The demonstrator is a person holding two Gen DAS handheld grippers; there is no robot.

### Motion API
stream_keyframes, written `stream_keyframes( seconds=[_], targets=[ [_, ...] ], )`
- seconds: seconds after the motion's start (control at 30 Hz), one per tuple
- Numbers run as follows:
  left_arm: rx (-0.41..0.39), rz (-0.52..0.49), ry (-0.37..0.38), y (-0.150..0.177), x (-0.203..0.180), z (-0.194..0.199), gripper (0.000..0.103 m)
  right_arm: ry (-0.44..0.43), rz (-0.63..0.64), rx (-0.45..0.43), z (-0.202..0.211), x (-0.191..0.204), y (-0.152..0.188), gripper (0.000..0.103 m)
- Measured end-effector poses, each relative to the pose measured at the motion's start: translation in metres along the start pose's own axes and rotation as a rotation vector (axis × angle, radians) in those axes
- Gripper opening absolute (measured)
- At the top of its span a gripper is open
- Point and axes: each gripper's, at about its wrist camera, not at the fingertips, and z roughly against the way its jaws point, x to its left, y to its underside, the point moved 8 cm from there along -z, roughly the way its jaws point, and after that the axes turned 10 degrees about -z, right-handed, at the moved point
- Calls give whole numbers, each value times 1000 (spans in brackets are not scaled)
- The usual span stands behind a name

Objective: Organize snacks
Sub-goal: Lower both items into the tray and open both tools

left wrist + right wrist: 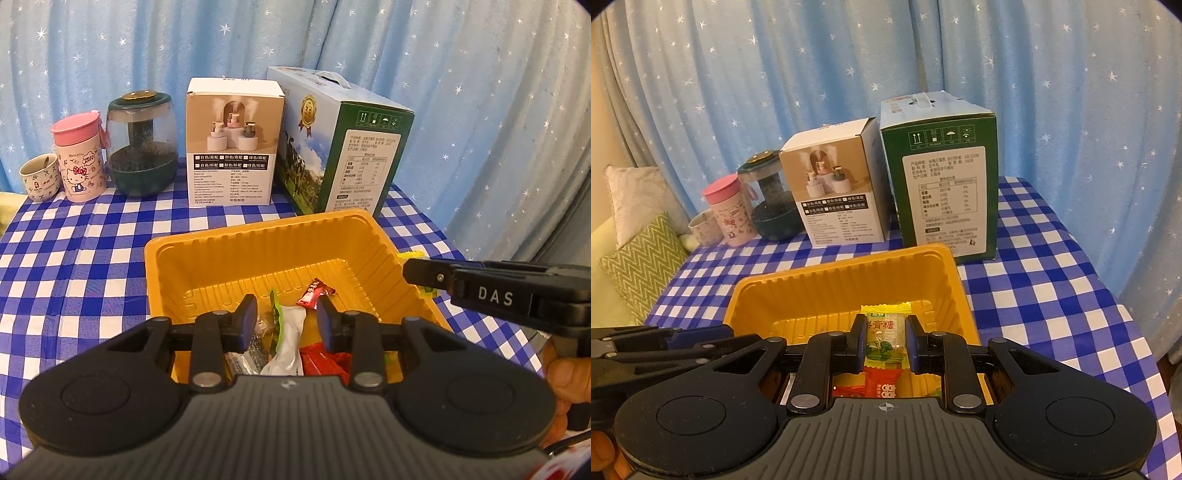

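An orange plastic tray [258, 251] sits on the checked table and holds several snack packets: a small red one [314, 293], a white and green one [291, 332] and a larger red one [325, 360]. My left gripper [286, 323] is open above the tray's near side, with the white and green packet lying below the gap. My right gripper [885, 341] is shut on a yellow and green candy packet [885, 332] and holds it over the tray [812, 288]. A red packet [882, 382] lies below it. The right gripper also shows in the left wrist view [410, 273] at the tray's right rim.
At the table's back stand a small cup [38, 177], a pink Hello Kitty tumbler [79, 158], a dark green jar [142, 144], a white product box [232, 144] and a green carton with a handle [343, 147]. Blue star curtain behind. Cushions [639, 243] lie at the left.
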Motion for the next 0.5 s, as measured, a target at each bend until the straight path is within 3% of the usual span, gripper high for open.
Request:
stream_keyframes(
  seconds=[0.37, 0.43, 0.47, 0.5],
  targets=[
    [9, -1, -6, 5, 2, -1, 33, -51, -32, -15, -3, 7, -9, 22],
    [12, -2, -14, 9, 5, 0, 38, -92, -47, -19, -4, 9, -12, 22],
    [13, -2, -20, 11, 6, 1, 46, -104, -57, -13, -5, 9, -13, 24],
    [13, -1, -26, 13, 7, 2, 53, -99, -64, -12, -5, 9, -13, 34]
  ],
)
